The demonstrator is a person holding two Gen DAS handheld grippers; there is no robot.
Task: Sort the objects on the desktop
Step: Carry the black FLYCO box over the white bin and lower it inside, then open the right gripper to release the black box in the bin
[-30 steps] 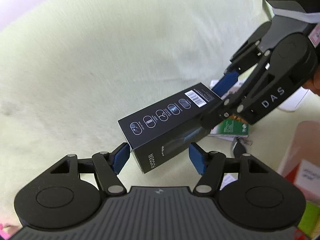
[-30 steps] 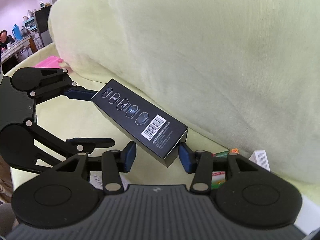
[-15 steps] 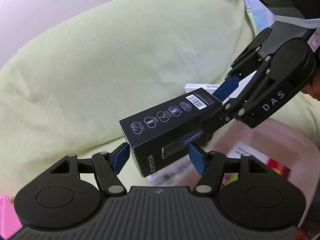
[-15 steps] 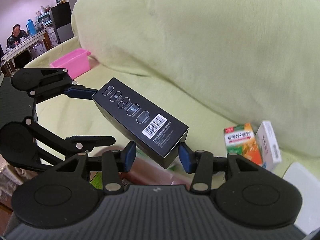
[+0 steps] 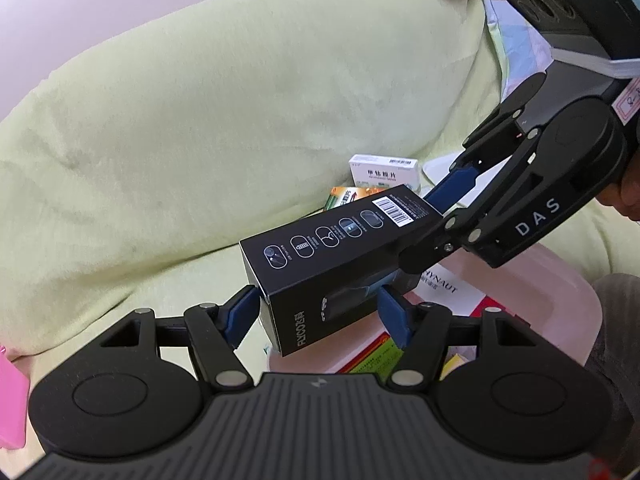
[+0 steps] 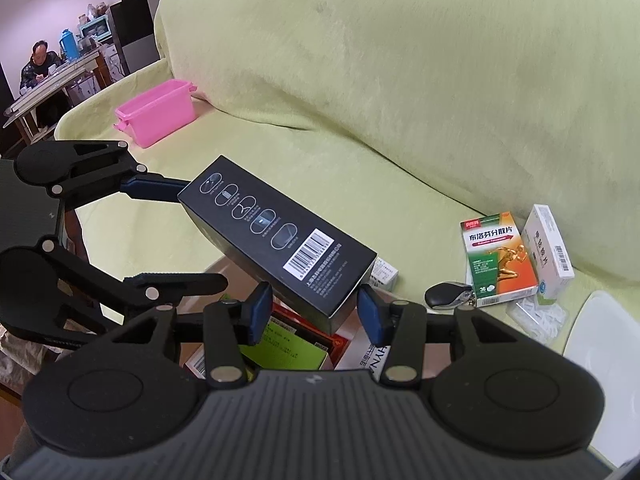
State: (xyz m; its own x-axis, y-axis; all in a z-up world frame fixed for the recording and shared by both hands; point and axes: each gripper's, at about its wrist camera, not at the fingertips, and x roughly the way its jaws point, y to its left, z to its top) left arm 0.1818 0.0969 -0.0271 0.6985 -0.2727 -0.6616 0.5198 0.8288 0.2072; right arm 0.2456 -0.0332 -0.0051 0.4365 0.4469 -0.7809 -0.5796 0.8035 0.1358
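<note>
pale pink bin [image 5: 560,280]: packets inside | black box [image 5: 340,256] above, both grippers holding

Hard to tell whether the blue pads [image 6: 259,307] of the right hand-held gripper [image 6: 314,314] press the black box [image 6: 276,232] or stand just off it; same doubt for the left hand-held gripper [image 5: 320,314]. Orange and green packet [image 5: 345,196] mostly hidden behind that box. Pale pink bin [image 5: 560,284] largely covered, contents only glimpsed. Pink tub [image 5: 10,408] cut by the frame edge. Print on the white carton [image 6: 550,246] too small to read.
</note>
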